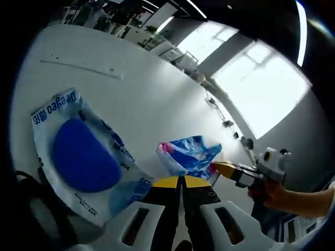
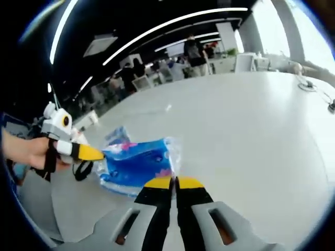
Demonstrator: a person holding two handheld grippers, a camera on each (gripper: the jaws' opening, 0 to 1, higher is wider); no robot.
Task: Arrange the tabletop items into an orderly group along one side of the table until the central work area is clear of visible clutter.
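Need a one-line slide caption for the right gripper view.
Right gripper, jaws shut, pinches a blue plastic packet on the white table while the left gripper meets its far end.

Background only:
- large bright windows (image 1: pixel 261 89) along the far wall in left gripper view
- long ceiling light strips (image 2: pixel 172 23) curving overhead in right gripper view
- several people (image 2: pixel 194 51) standing beyond the table's far edge, too distant for detail
- desks and chairs (image 2: pixel 149 79) near them, small and blurred
- potted plant (image 1: pixel 152 31), far off, in left gripper view
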